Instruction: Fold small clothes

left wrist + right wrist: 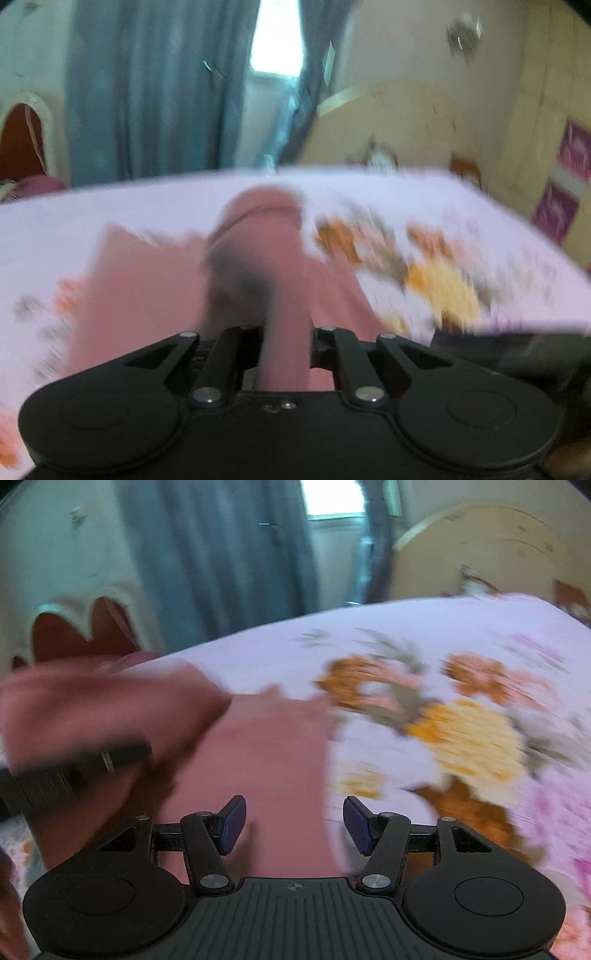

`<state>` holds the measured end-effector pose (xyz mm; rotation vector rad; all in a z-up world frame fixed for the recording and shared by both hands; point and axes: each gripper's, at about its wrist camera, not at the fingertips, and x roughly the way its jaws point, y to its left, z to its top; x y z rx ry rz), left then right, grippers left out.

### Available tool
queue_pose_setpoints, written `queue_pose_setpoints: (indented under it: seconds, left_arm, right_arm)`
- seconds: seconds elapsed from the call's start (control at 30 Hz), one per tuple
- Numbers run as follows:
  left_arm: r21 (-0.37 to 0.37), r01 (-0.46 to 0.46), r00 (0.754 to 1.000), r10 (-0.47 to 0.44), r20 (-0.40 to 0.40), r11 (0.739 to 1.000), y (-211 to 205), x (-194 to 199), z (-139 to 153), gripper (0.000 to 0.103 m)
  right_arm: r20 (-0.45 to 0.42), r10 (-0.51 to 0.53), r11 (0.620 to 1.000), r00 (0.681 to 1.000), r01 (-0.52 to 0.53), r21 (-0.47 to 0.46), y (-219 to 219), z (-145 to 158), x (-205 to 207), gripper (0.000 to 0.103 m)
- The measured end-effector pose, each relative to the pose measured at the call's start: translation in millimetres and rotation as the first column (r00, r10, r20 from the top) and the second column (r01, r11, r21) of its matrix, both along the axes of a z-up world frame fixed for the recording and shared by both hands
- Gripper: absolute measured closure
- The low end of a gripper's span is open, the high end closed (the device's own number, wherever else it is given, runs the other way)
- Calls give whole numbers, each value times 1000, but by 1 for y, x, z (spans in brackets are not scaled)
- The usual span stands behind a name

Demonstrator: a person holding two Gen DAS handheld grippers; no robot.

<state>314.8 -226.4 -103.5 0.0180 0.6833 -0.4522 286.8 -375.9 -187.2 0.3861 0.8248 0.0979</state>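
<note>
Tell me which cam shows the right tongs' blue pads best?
Right wrist view: both blue pads of the right tongs show clearly, apart, empty above the pink garment. Left wrist view shows only a dark blur at its right edge, no pads.

text: none legible | boxes (565,184): purple-white print, too blurred to read | right tool body (297,887): small crosshair mark, no letters | both views: motion blur
</note>
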Motion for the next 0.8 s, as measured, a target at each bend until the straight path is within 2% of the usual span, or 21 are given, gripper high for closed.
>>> queue_pose_setpoints:
  seconds: [0.07,0.17,0.23,0.3,0.4,0.47,0.5,0.63,0.67,0.8]
  left_arm:
    - [41,6,1000,-7,13,999,-12,-12,-15,90]
    - [112,50,998,-54,30,992,-16,-25,-26,79]
    - [137,92,993,-101,59,986,-14,-36,-22,68]
    - [131,129,990,-135,38,983,-8,-47,-15,50]
    - [132,166,985,-170,25,977,3,-63,-6,46]
    - [121,150,988,-153,22,981,18,-68,1,46]
    - [103,124,992,-127,22,987,27,-68,7,46]
    - [31,-27,999,26,22,999,69,-54,24,46]
    - [19,-66,998,66,16,998,78,-48,27,46]
    - [17,-207,978,207,-33,978,104,-15,26,46]
  right_arm:
    - [-1,-14,1000,1000,14,15,-17,-1,-5,45]
    - [12,-12,996,1000,11,87,-27,5,-1,45]
    - [27,9,991,1000,-13,135,-26,10,6,45]
    - [34,38,982,999,-44,185,-22,14,12,45]
    - [20,76,957,997,-78,280,-13,14,25,43]
    - [7,95,943,995,-93,319,-5,12,34,23]
    - [7,103,946,995,-100,308,-1,11,37,19]
    - [-19,148,951,989,-137,276,16,-1,52,19]
    - [-22,157,953,987,-146,267,20,-3,54,20]
    - [-57,176,951,983,-155,266,27,-15,59,53]
